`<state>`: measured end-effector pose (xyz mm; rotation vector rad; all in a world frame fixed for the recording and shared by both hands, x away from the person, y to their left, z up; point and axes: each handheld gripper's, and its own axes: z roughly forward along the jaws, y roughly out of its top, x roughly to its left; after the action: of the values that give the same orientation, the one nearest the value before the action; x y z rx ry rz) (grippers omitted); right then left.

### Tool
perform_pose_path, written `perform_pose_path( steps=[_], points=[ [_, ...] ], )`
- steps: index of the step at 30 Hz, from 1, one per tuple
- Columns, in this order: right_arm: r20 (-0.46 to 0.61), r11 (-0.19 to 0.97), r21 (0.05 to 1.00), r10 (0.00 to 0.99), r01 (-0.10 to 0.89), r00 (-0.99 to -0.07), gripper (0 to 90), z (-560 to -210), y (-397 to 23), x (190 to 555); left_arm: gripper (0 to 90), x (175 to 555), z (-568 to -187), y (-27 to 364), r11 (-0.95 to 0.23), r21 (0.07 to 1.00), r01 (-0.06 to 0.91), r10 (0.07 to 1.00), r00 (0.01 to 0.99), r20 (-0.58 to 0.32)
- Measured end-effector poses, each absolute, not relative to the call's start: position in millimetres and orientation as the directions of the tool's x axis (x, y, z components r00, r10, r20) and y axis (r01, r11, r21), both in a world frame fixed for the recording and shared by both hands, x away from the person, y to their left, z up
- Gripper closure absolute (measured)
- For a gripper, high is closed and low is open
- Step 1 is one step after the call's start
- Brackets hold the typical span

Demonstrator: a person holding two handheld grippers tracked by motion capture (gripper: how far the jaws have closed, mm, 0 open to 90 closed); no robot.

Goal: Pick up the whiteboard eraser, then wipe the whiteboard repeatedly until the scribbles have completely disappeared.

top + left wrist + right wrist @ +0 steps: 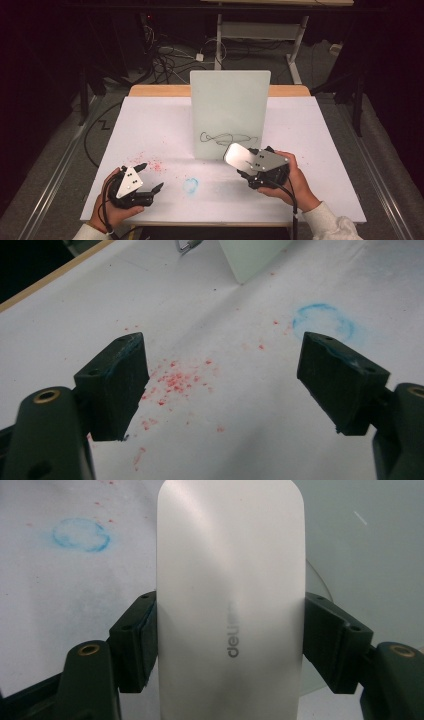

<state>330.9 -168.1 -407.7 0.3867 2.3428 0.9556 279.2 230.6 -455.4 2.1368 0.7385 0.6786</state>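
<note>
A pale upright whiteboard (230,115) stands at the middle of the white table (310,150). A dark scribble (227,138) runs across its lower part. My right gripper (248,161) is shut on a smooth white eraser (239,156) just in front of the board's lower right edge. In the right gripper view the eraser (230,580) sits squeezed between the jaws (230,640), grey lettering on its face, the board (360,555) close behind. My left gripper (151,176) rests open at the front left, holding nothing (220,385).
A blue ring stain (190,185) marks the table between the grippers. Red specks (152,164) lie scattered by the left gripper. A wooden strip (155,90) edges the table's far side. Cables (170,55) and desk legs (297,45) lie on the floor beyond.
</note>
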Motion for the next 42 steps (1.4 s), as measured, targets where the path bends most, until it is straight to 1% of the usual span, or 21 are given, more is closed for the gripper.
perform_pose_path(
  steps=[5, 13, 17, 23, 25, 31, 32, 35, 42],
  points=[
    [-0.422, 0.713, 0.700, 0.453, 0.035, -0.785, 31.1, -411, -163, 330, 19.7, 279, -456, 230, -0.552, 0.786, 0.280, 0.683, 0.692, 0.233],
    [-0.433, 0.689, 0.724, 0.490, 0.032, -0.757, 31.1, -412, -164, 332, 19.7, 279, -456, 230, -0.551, 0.785, 0.283, 0.684, 0.693, 0.230],
    [-0.434, 0.692, 0.721, 0.494, 0.038, -0.753, 31.1, -415, -162, 336, 19.6, 278, -455, 230, -0.544, 0.790, 0.284, 0.688, 0.689, 0.226],
    [-0.480, 0.705, 0.709, 0.483, 0.001, -0.732, 31.1, -419, -149, 338, 19.7, 280, -456, 228, -0.549, 0.786, 0.284, 0.684, 0.693, 0.228],
    [-0.515, 0.722, 0.692, 0.477, -0.016, -0.712, 31.1, -420, -140, 340, 19.7, 280, -455, 228, -0.551, 0.785, 0.284, 0.685, 0.691, 0.231],
    [-0.559, 0.741, 0.670, 0.467, -0.041, -0.685, 31.1, -420, -125, 342, 19.7, 277, -455, 229, -0.552, 0.784, 0.285, 0.685, 0.692, 0.230],
    [-0.582, 0.750, 0.659, 0.465, -0.051, -0.667, 31.1, -421, -118, 342, 19.7, 277, -455, 229, -0.548, 0.787, 0.285, 0.687, 0.689, 0.229],
    [-0.609, 0.768, 0.638, 0.449, -0.066, -0.654, 31.1, -422, -111, 344, 19.6, 277, -455, 229, -0.549, 0.786, 0.284, 0.687, 0.690, 0.230],
    [-0.625, 0.773, 0.631, 0.452, -0.070, -0.637, 31.1, -426, -97, 351, 19.7, 278, -456, 229, -0.553, 0.783, 0.285, 0.683, 0.693, 0.230]
  ],
)
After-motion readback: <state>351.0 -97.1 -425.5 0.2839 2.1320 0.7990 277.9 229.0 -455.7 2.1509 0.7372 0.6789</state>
